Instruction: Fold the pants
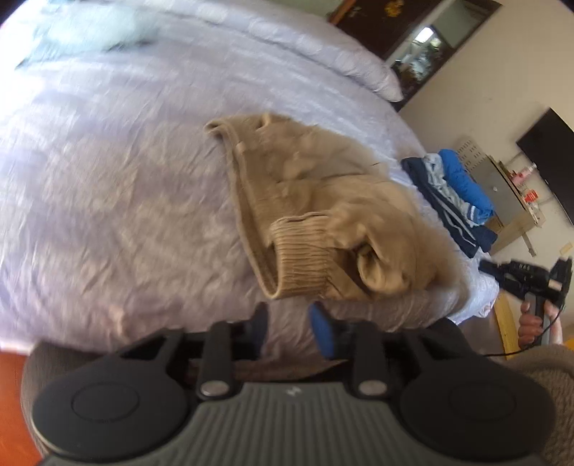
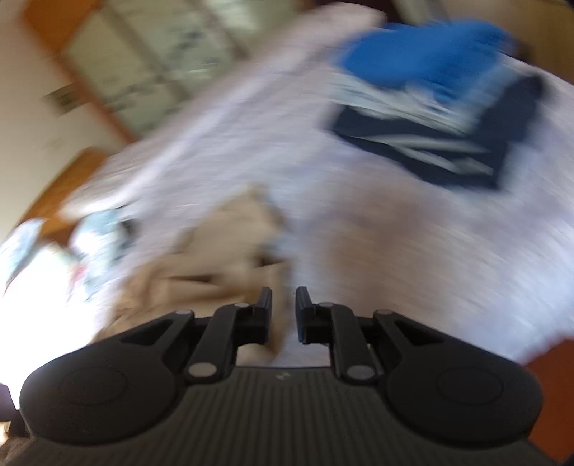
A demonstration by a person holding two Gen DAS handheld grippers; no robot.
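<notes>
Pants [image 1: 315, 200], tan, with ribbed cuffs, lay crumpled in a heap on the pale lilac bedspread [image 1: 125, 200], near the bed edge closest to the person. One ribbed cuff [image 1: 299, 258] was turned up on top of the bunched fabric, and the waistband or hem edge curled along the heap's left side. No flat panel or clean crease was visible, so I judged folding not started: legs still to be laid out, aligned, then folded.

Left gripper [image 1: 292, 326] hung just short of the heap, its blue-padded fingers [image 1: 323, 333] apart with only bedspread between them, holding nothing. Right gripper [image 2: 283, 304], in its own heavily blurred view, had its fingers [image 2: 303, 312] nearly together with a narrow gap, nothing pinched; tan cloth sat just left of the tips, not between them. From the left wrist view it showed at the far right, off the bed edge, held in a hand [image 1: 534, 322].

A stack of folded clothes [image 1: 455, 186], navy with stripes and bright blue, sat on the same bed beyond the pants, well apart. A light bluish item [image 1: 89, 32] lay far up the bed, too blurred to identify.

Remaining, by my read: everything, starting with grabbing an edge and spreading the garment flat.
</notes>
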